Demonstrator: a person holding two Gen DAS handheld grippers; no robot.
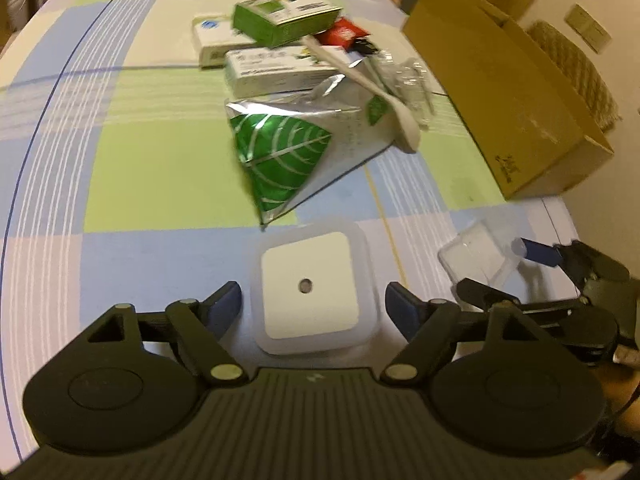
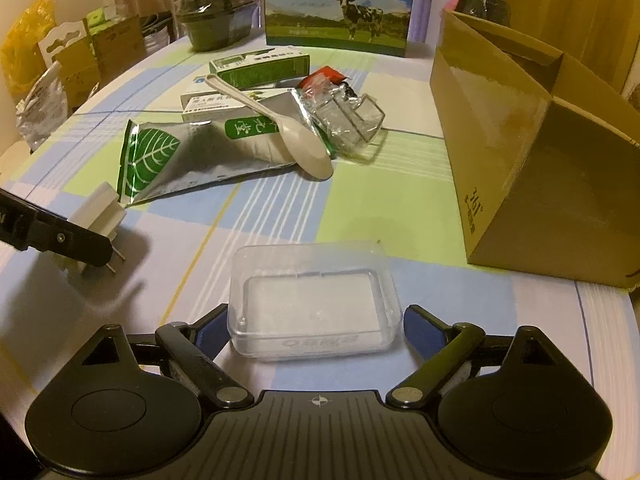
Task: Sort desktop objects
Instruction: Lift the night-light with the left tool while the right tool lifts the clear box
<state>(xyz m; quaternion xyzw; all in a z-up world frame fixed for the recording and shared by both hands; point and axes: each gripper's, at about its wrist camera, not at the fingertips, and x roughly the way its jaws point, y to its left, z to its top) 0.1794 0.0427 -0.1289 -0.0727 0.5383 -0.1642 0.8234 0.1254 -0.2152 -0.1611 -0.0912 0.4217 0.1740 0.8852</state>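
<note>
A white square plug-in night light (image 1: 310,292) lies on the checked tablecloth between the fingers of my left gripper (image 1: 314,304), which is open with a narrow gap on each side. From the right wrist view the night light (image 2: 100,208) sits tilted with its metal prongs pointing down, behind one left finger (image 2: 80,244). A clear plastic box (image 2: 314,312) rests on the cloth between the fingers of my right gripper (image 2: 316,316), also open, its pads close to both short sides. The left wrist view shows that box (image 1: 476,256) and the right gripper (image 1: 490,266) at far right.
A silver pouch with a green leaf (image 2: 192,156) lies mid-table under a white spoon (image 2: 280,124). Behind it are several medicine boxes (image 1: 280,16) and crumpled clear packaging (image 2: 348,116). An open cardboard box (image 2: 540,160) stands right. A milk carton (image 2: 340,8) and dark bowls (image 2: 212,12) stand at the back.
</note>
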